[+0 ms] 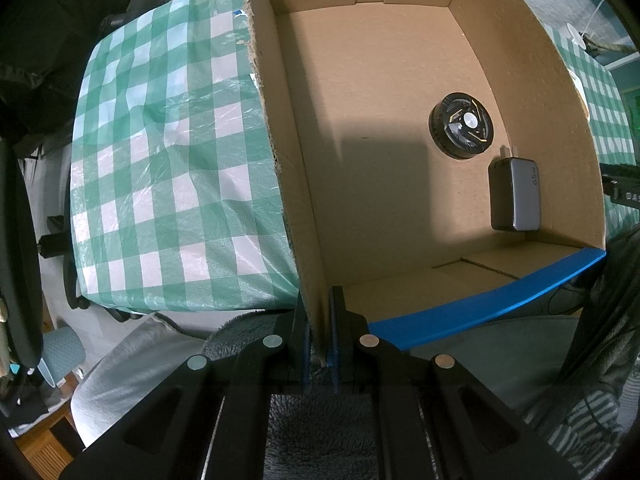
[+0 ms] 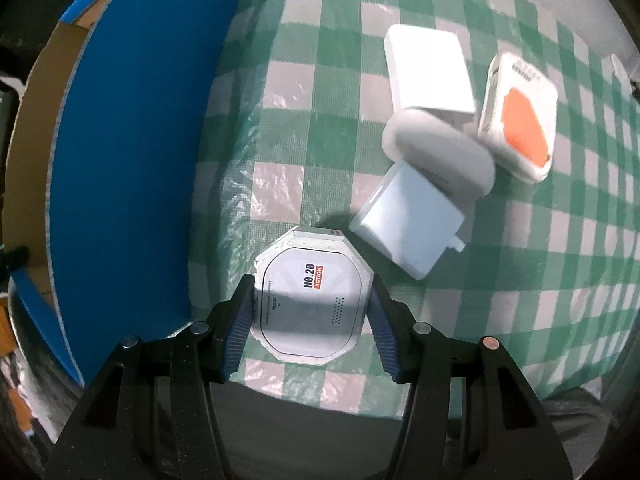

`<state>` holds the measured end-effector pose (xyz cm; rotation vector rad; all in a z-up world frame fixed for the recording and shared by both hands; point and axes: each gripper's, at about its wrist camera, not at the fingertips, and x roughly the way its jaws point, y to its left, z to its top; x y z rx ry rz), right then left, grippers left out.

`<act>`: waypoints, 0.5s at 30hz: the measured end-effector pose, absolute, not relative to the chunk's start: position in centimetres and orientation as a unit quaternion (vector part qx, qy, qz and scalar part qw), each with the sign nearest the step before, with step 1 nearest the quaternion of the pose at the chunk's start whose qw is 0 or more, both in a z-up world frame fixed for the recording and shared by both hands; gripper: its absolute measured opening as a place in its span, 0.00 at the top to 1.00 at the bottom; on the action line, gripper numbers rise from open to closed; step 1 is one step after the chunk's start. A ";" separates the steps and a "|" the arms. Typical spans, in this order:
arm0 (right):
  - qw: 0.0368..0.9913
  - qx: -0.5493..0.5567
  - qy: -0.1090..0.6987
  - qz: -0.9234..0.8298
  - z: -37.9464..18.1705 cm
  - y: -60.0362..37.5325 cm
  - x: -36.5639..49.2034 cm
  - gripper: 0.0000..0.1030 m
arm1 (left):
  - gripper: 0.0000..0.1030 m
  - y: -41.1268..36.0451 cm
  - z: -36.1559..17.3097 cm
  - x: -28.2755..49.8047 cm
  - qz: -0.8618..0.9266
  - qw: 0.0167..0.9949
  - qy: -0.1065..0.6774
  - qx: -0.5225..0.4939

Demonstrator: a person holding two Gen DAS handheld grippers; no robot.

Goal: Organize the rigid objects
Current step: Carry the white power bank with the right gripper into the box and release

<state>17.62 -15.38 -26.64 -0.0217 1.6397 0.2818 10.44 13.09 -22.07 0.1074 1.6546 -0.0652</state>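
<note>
My right gripper [image 2: 310,312] pinches the octagonal device [image 2: 310,296] at the lower centre of its frame, pads on its left and right edges, over the checked cloth [image 2: 304,92]. The box [image 2: 132,120] it should go to lies to the left, its blue wall just beside the device. My left gripper [image 1: 320,336] is pressed together on the box's near wall, at the bottom of its frame, steadying it. Inside sit a fan [image 1: 462,124] and a charger [image 1: 516,196], at the right. Upper right of the right frame: a white charger [image 2: 404,220], a pebble-shaped case [image 2: 438,156], a white block [image 2: 426,68] and an orange-faced box [image 2: 520,120], none in the way.
</note>
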 end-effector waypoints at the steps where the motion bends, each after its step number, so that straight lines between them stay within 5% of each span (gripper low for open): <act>1: 0.674 -0.013 0.728 0.127 -26.1 -15.2 17.8 0.47 | 0.93 13.1 -22.0 10.4 -0.029 0.675 0.735 0.048; 15: 0.702 -0.056 0.688 0.176 -17.5 -13.5 19.9 0.47 | 0.93 13.0 -21.9 10.5 -0.029 0.675 0.735 0.051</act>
